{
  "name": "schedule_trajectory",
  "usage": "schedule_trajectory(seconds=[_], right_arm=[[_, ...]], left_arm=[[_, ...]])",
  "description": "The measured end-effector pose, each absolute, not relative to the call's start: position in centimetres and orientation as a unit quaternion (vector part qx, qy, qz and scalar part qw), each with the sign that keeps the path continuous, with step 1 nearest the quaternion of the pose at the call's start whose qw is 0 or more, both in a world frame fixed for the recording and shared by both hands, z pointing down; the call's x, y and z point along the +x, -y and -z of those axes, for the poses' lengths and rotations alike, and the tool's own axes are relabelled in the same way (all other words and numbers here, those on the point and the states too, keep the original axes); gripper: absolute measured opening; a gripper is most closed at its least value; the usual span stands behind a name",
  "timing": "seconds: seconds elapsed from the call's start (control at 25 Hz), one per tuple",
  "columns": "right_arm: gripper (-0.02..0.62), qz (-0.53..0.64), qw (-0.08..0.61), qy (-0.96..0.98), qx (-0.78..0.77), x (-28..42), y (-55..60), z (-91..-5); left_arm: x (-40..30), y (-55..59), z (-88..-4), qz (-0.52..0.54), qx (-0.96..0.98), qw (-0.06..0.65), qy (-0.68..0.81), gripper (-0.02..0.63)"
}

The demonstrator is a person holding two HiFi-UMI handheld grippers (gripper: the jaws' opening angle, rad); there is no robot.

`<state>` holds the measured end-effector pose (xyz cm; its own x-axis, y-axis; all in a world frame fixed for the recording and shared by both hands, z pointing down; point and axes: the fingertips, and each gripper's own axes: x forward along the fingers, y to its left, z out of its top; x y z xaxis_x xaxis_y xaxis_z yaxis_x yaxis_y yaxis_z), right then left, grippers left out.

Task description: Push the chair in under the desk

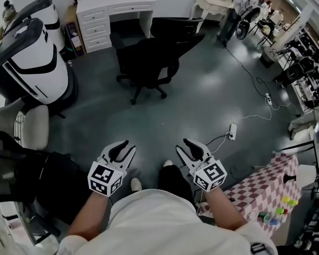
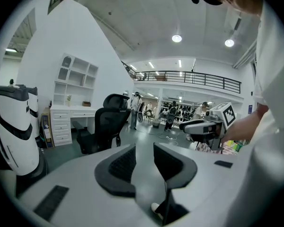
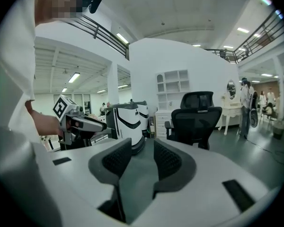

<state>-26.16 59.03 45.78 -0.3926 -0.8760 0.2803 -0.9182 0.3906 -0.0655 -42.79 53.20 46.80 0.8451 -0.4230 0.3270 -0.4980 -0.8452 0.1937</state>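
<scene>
A black office chair (image 1: 149, 60) stands on the grey floor a little way out from a white desk (image 1: 114, 7) at the far wall, its backrest toward me; it also shows as the chair (image 2: 102, 126) in the left gripper view and the chair (image 3: 195, 119) in the right gripper view. My left gripper (image 1: 122, 152) and right gripper (image 1: 191, 149) are held side by side close to my body, well short of the chair. Both stand open with only floor between their jaws. Each gripper shows in the other's view: the right gripper (image 2: 203, 126), the left gripper (image 3: 83, 123).
A white-and-black machine (image 1: 34, 57) stands at the left. A second black chair (image 1: 21, 174) and a beige seat (image 1: 29, 124) are near my left side. A power strip and cables (image 1: 233, 130) lie on the floor at right, by a checkered cloth (image 1: 260, 187). People work at the far right.
</scene>
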Motion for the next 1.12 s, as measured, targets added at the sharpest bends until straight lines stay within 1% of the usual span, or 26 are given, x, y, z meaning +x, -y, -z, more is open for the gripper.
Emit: schedule_trajectory(seconds=[0.36,0.6,0.88,1.12], right_arm=[[0.130,-0.094,0.106,0.832,0.536,-19.6,-52.4,-46.8],[0.130,-0.088,0.102,0.835,0.533,-11.6,-45.8,-46.7],[0.130,-0.060,0.124,0.851,0.507,-3.2,-39.2,-45.9],[0.129,-0.032,0.153,0.864,0.478,2.0,-35.7,-46.3]], left_arm=[[-37.9,-46.9,-47.7,-0.151,0.945,0.127,0.261,0.123],[-31.6,-41.0,-47.7,-0.176,0.938,0.119,0.275,0.123],[-23.2,-34.8,-46.9,-0.194,0.935,0.091,0.281,0.123],[-18.0,-31.1,-46.5,-0.198,0.933,0.075,0.292,0.120]])
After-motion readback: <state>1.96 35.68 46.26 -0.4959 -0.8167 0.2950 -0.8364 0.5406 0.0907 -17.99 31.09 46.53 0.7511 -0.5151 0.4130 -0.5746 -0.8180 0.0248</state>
